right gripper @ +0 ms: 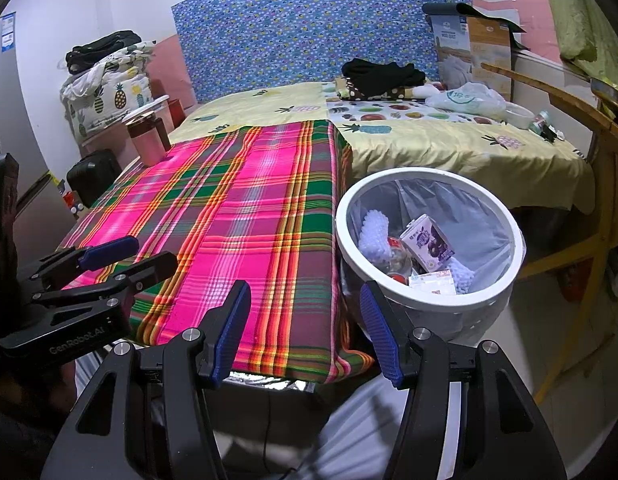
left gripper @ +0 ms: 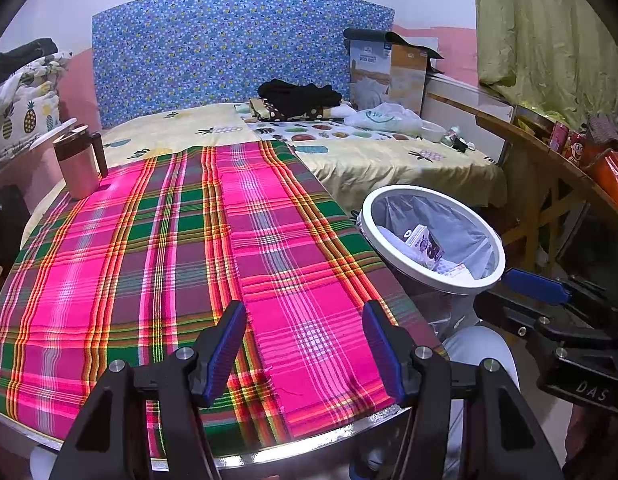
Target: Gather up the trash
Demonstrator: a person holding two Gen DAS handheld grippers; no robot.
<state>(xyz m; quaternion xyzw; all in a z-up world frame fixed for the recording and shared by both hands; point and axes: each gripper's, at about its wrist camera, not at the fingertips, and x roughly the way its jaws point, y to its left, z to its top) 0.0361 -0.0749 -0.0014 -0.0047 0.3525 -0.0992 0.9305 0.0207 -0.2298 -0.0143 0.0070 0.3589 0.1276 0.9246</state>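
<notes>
two open grippers, trash in the bin

two grippers sit low and close to us, and both have their jaws wide apart with nothing in them. the left gripper hangs over the near edge of the cloth. the right gripper hangs over the near right corner of the cloth, just beside the bin. each gripper can be seen from the side in the other one's view, and they are near each other but apart.

the cloth is pink, green and orange checks. it lies flat over a table with a shiny edge. nothing lies on the cloth but a pink mug with a dark lid, which stands up straight at the far left corner.

the bin is round and white, with a thin bag lining it. it stands by the right side of the table. the trash is in it: a small purple and white carton, white bubbly wrap, a flat white pack and something with red bits that i cannot make out.

past the table is a bed with a yellow pineapple sheet. on the bed lie black clothes, a plastic bag and a box. a blue board with dots stands behind the bed.
</notes>
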